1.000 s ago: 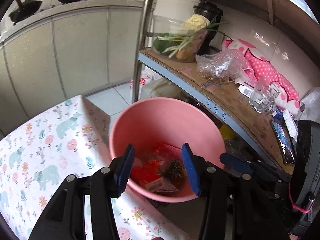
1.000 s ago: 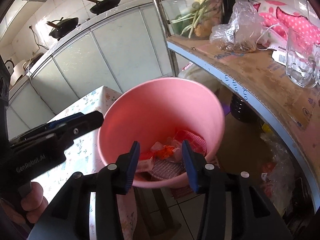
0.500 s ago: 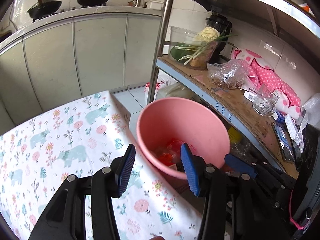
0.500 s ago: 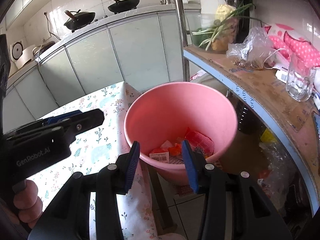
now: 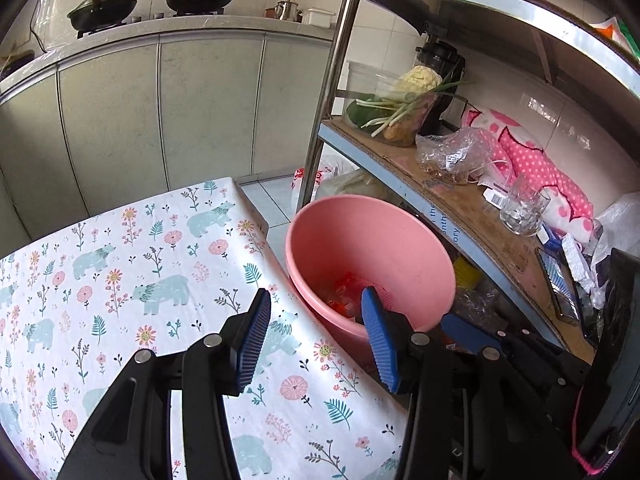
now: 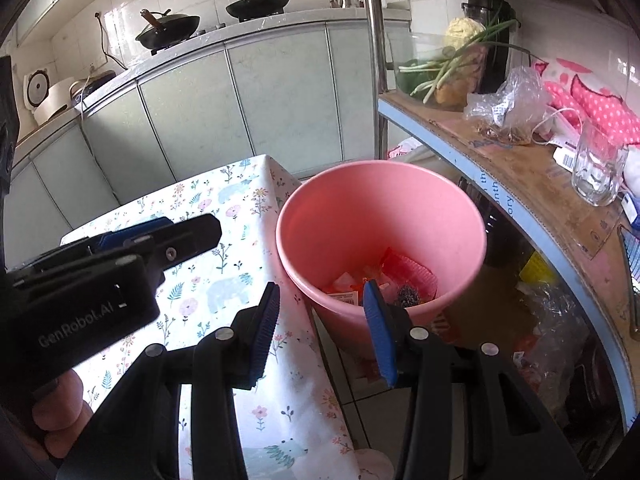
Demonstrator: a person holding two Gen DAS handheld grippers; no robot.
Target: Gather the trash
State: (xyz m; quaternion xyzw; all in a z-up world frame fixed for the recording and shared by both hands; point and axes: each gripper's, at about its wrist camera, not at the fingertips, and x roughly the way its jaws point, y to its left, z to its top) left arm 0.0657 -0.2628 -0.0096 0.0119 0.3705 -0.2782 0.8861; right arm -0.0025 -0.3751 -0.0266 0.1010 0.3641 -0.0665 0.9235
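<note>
Both tongs, left [image 5: 316,334] and right [image 6: 320,330], stand spread and empty above the worktop [image 5: 120,264] edge. Just beside that edge sits the pink bin [image 6: 380,204], trash [image 6: 408,270] lying at its bottom.

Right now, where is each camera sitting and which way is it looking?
Left wrist: on the left gripper, angled down over the flowered tablecloth toward the pink bucket; its open blue fingers show.
Right wrist: on the right gripper, angled down at the bucket from its right; its own fingers, the left gripper and a hand show.
Shared: bucket, trash inside, tablecloth, shelf, woks.
</note>
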